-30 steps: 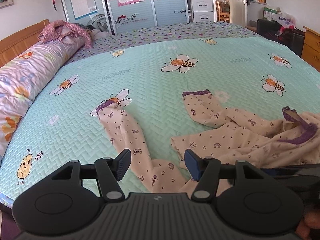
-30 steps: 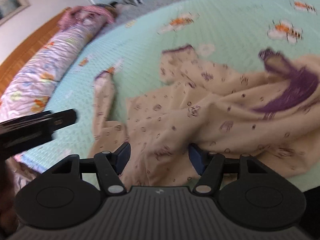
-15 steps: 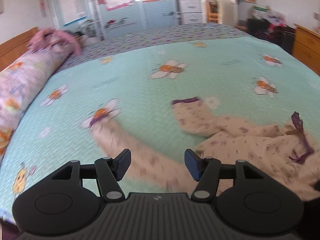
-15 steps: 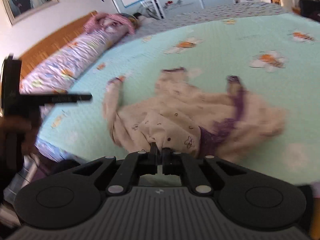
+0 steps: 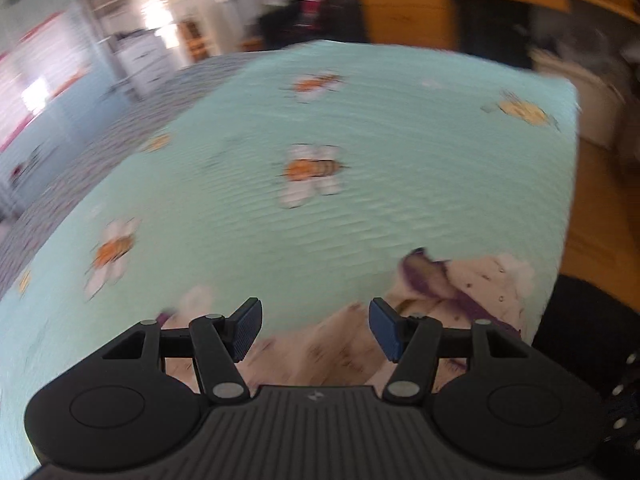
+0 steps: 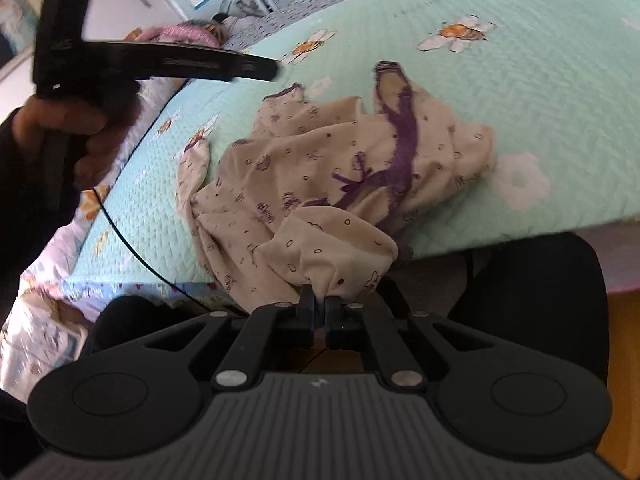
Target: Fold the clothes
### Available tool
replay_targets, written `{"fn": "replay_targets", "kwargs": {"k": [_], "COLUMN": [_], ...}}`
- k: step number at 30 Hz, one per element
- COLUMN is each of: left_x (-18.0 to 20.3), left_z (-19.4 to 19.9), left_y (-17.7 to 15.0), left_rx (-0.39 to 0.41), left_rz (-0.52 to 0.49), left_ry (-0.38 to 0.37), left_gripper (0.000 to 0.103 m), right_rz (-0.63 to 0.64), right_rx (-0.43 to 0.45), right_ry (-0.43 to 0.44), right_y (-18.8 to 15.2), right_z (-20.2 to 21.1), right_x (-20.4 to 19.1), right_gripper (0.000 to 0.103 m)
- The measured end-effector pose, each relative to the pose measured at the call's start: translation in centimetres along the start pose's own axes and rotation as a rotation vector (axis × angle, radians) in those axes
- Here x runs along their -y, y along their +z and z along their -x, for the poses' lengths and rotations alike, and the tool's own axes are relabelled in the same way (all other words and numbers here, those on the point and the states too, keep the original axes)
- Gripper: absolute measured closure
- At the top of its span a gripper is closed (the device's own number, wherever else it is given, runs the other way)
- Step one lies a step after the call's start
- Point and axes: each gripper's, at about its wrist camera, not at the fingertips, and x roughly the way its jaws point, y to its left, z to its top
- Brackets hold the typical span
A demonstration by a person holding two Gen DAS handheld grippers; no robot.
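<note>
A cream pyjama garment (image 6: 320, 168) with small prints and purple trim lies bunched on the green bee-print bedspread (image 6: 520, 92), near the bed's front edge. My right gripper (image 6: 317, 306) is shut on a fold of this garment and holds it off the bed edge. My left gripper (image 5: 315, 330) is open and empty, hovering over the garment (image 5: 472, 292), which shows blurred below its fingers. The left gripper also shows in the right wrist view (image 6: 160, 60), held high at the upper left, above the bed.
A long floral bolster (image 6: 60, 264) lies along the bed's left side. A wooden dresser (image 5: 460, 12) and clutter stand beyond the bed's far side. A dark chair or bag (image 6: 540, 280) sits below the bed's front edge.
My right gripper has pulled the pinched fold back toward the bed's front edge, bunching the garment. My left gripper has swung to the right and stays open; its view is motion blurred.
</note>
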Motion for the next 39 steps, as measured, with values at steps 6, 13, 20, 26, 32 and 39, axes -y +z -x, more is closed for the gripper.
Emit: {"fn": "replay_targets", "kwargs": {"k": [6, 13, 20, 26, 32, 39], "left_x": [1.2, 1.8, 3.2, 2.9, 0.4, -3.0], "left_z": [-4.8, -6.9, -9.3, -7.9, -2.0, 8.5], "left_y": [-0.6, 0.1, 0.5, 0.5, 2.1, 3.6], "left_rx": [-0.028, 0.014, -0.033, 0.088, 0.275, 0.513], "left_rz": [-0.22, -0.305, -0.307, -0.232, -0.153, -0.097], "left_ry": [-0.135, -0.322, -0.399, -0.308, -0.133, 0.153], "left_gripper": [0.041, 0.042, 0.089, 0.098, 0.098, 0.098], "right_rz": [-0.051, -0.113, -0.176, -0.228, -0.145, 0.044], "right_rx": [0.018, 0.016, 0.024, 0.015, 0.016, 0.205], "right_ry": [0.008, 0.007, 0.024, 0.071, 0.01, -0.154], "right_y": [-0.2, -0.3, -0.1, 0.8, 1.5, 3.2], "right_z": [0.4, 0.5, 0.5, -1.5, -3.0, 0.5], "right_x": [1.5, 3.1, 4.0, 3.9, 2.0, -1.0], "right_gripper": [0.096, 0.092, 0.038, 0.034, 0.066, 0.096]}}
